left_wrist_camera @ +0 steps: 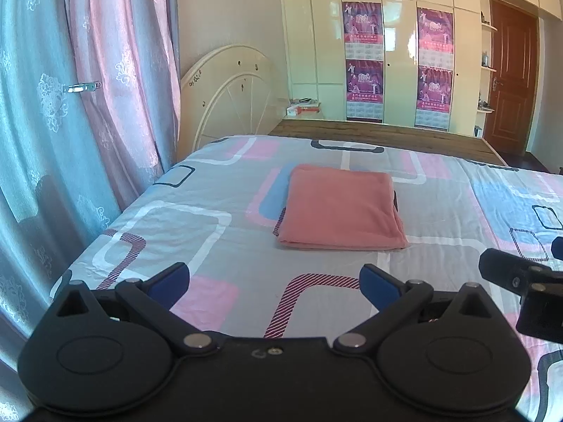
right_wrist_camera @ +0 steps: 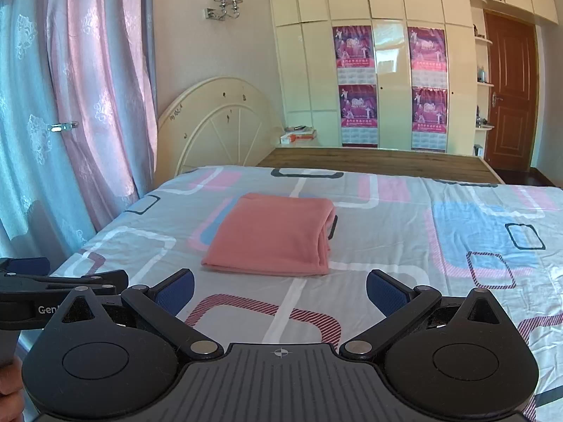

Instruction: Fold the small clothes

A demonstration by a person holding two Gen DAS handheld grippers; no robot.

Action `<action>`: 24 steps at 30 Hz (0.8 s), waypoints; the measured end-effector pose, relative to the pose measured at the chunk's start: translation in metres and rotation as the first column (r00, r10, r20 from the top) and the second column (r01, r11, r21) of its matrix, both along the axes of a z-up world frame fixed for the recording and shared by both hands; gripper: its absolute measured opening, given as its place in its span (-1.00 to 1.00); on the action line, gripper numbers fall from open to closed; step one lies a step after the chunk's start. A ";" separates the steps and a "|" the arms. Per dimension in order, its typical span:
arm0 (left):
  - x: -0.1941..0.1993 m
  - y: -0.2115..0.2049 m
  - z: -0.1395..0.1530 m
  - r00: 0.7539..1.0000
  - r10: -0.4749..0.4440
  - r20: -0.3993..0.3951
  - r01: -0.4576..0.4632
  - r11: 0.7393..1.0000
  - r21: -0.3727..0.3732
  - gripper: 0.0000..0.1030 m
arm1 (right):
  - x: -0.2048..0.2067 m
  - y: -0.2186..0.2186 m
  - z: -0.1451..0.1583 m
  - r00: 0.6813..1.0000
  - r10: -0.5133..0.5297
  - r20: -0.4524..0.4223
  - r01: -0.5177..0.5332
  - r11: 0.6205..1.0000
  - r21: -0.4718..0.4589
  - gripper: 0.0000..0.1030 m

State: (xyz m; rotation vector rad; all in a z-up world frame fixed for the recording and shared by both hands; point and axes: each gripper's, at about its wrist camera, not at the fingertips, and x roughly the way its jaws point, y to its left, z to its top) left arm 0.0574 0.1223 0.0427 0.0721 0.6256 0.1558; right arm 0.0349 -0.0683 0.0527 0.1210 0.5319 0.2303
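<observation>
A home bedroom: a bed (right_wrist_camera: 387,218) under a patterned sheet with a rounded cream headboard (right_wrist_camera: 218,123), floral curtains (right_wrist_camera: 70,105) at the side, a twin-shade wall lamp (right_wrist_camera: 227,0), tall glossy wardrobes (right_wrist_camera: 387,70) hung with calendar posters (right_wrist_camera: 355,49), and a wooden door (right_wrist_camera: 510,95).

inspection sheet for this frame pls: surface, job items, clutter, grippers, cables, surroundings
Surface: bed sheet, patterned, mostly smooth.
Job's things: pink cloth, folded into a neat rectangle, lying flat mid-bed, untouched.
Clutter: nothing seen on the bed; boxes on the bedside shelf.
Grippers: left gripper open, empty, short of the cloth; right gripper open, empty, likewise.
Cables: nothing seen.
Surroundings: curtains left, headboard, wardrobe with posters, door.
</observation>
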 end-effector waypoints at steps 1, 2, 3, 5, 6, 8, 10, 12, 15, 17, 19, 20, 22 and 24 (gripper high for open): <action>0.000 0.000 0.000 1.000 -0.001 -0.001 0.001 1.000 -0.001 0.99 | 0.000 0.000 0.000 1.000 -0.001 0.000 0.001 1.000 0.000 0.99; 0.000 0.000 0.000 1.000 -0.003 -0.003 0.003 1.000 -0.001 0.99 | 0.000 0.001 -0.001 1.000 -0.002 0.000 0.002 1.000 0.000 0.99; 0.001 0.000 0.000 1.000 -0.004 -0.004 0.004 1.000 -0.002 0.99 | 0.000 0.001 -0.001 1.000 -0.004 -0.002 0.004 1.000 -0.001 0.99; 0.001 0.001 0.000 1.000 -0.005 -0.005 0.005 1.000 -0.002 0.99 | 0.001 0.001 -0.001 1.000 -0.006 -0.003 0.006 1.000 -0.001 0.99; 0.002 0.000 0.000 1.000 -0.006 -0.007 0.006 1.000 -0.002 0.99 | 0.001 0.001 -0.001 1.000 -0.007 -0.003 0.007 1.000 -0.001 0.99; 0.003 0.001 0.000 1.000 -0.008 -0.010 0.008 1.000 -0.002 0.99 | 0.001 0.001 -0.001 1.000 -0.008 -0.004 0.008 1.000 -0.001 0.99; 0.003 0.002 0.000 1.000 -0.010 -0.014 0.009 1.000 -0.003 0.99 | 0.002 0.002 -0.002 1.000 -0.007 -0.006 0.007 1.000 0.000 0.99; 0.004 0.003 -0.001 1.000 -0.009 -0.019 0.009 1.000 -0.005 0.99 | 0.003 0.003 -0.003 1.000 -0.007 -0.009 0.007 1.000 -0.001 0.99; 0.008 0.005 -0.003 0.999 -0.013 -0.033 0.013 1.000 -0.014 0.99 | 0.005 0.003 -0.004 1.000 -0.006 -0.014 0.006 1.000 0.000 0.99; 0.011 0.007 -0.005 0.999 -0.017 -0.042 0.016 1.000 -0.022 0.99 | 0.007 0.004 -0.005 1.000 -0.006 -0.018 0.006 1.000 0.000 0.99; 0.014 0.007 -0.007 0.998 -0.027 -0.049 0.026 0.999 -0.027 0.99 | 0.008 0.003 -0.006 1.000 -0.007 -0.021 0.007 1.000 -0.001 0.99; 0.016 0.008 -0.008 0.998 -0.038 -0.050 0.036 0.999 -0.032 0.99 | 0.009 0.003 -0.007 1.000 -0.010 -0.023 0.010 1.000 -0.001 0.99; 0.019 0.009 -0.010 0.998 -0.051 -0.033 0.050 0.998 -0.036 0.93 | 0.012 0.002 -0.009 0.999 -0.016 -0.030 0.016 1.000 0.001 0.99; 0.022 0.009 -0.012 0.999 -0.042 -0.018 0.042 0.999 -0.030 0.92 | 0.016 0.001 -0.011 0.999 -0.024 -0.038 0.024 1.000 0.003 0.99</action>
